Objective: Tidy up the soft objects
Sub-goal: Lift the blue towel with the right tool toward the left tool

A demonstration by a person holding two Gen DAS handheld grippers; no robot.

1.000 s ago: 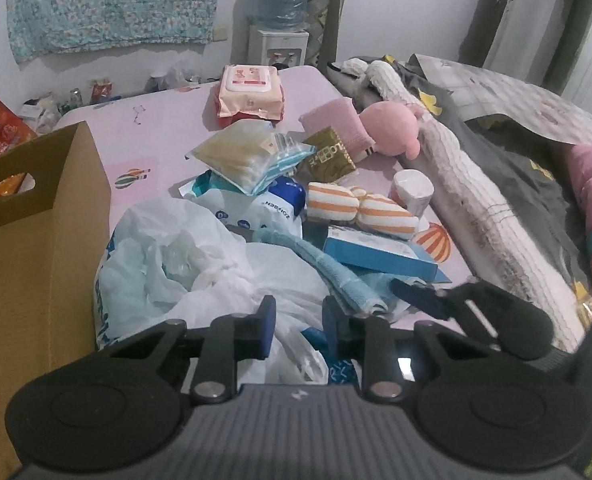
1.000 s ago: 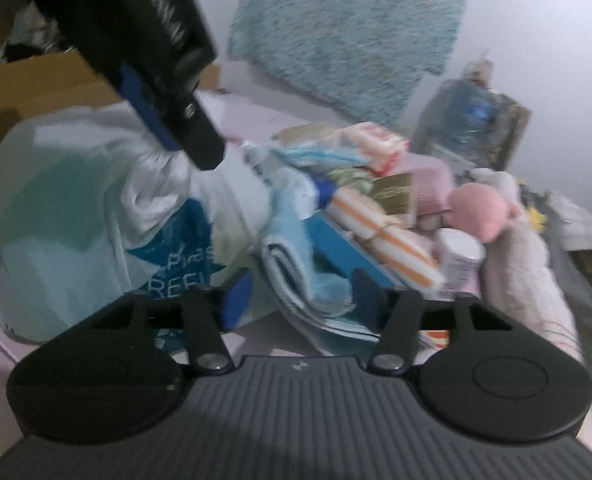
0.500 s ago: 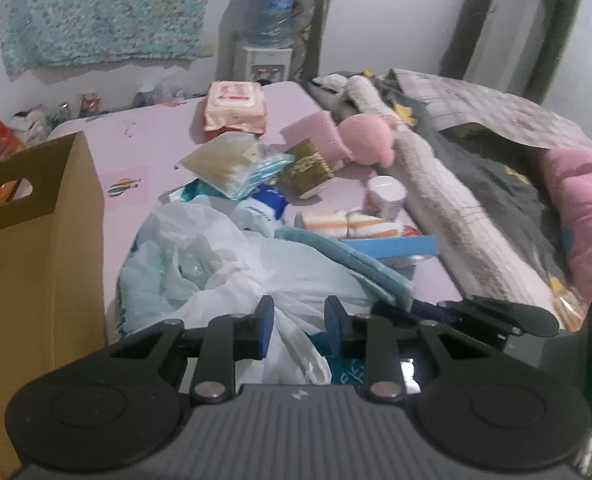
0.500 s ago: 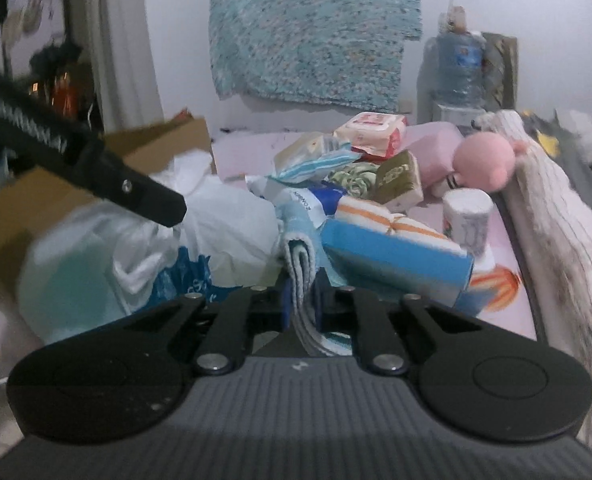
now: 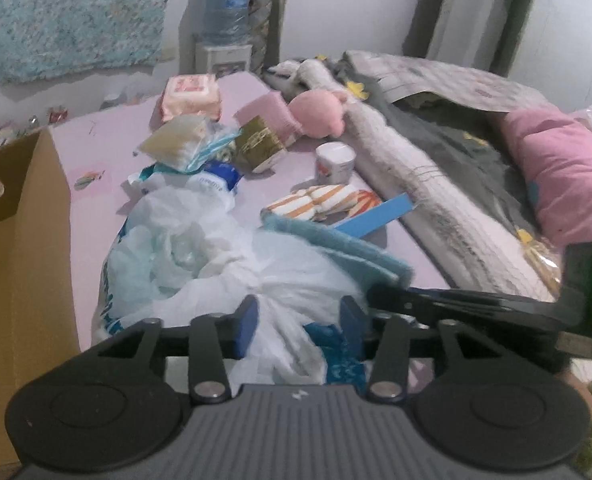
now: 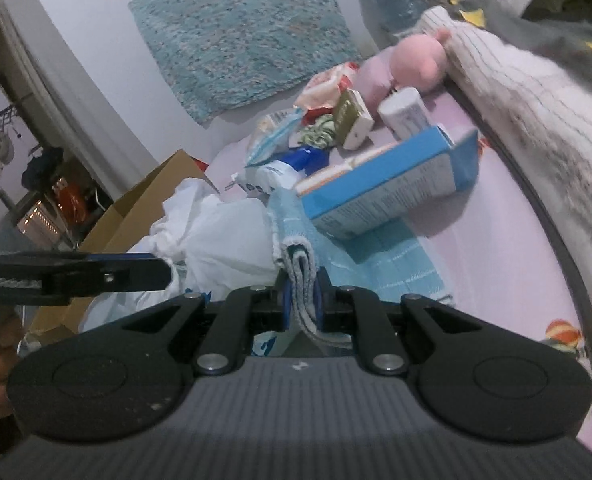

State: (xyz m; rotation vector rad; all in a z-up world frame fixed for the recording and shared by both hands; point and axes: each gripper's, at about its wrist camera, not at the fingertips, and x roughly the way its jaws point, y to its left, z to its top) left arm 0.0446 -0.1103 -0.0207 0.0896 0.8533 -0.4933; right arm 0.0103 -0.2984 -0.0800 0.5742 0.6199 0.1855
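Pink bed [image 6: 496, 208]: folded light-blue towel [image 6: 296, 248], fringed edge.

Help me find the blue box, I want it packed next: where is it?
In the right wrist view the blue box sits centre, tilted on the folded blue towel, just in front of the paper roll.

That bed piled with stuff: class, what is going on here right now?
A person with a claw in each hand is sorting soft things on a cluttered bed. The right claw is shut on the folded edge of a light blue towel, and a blue box rests tilted on the towel. The left claw hangs over a white plastic bag, its jaws opening and pinching nothing. A cardboard box stands beside the bag.
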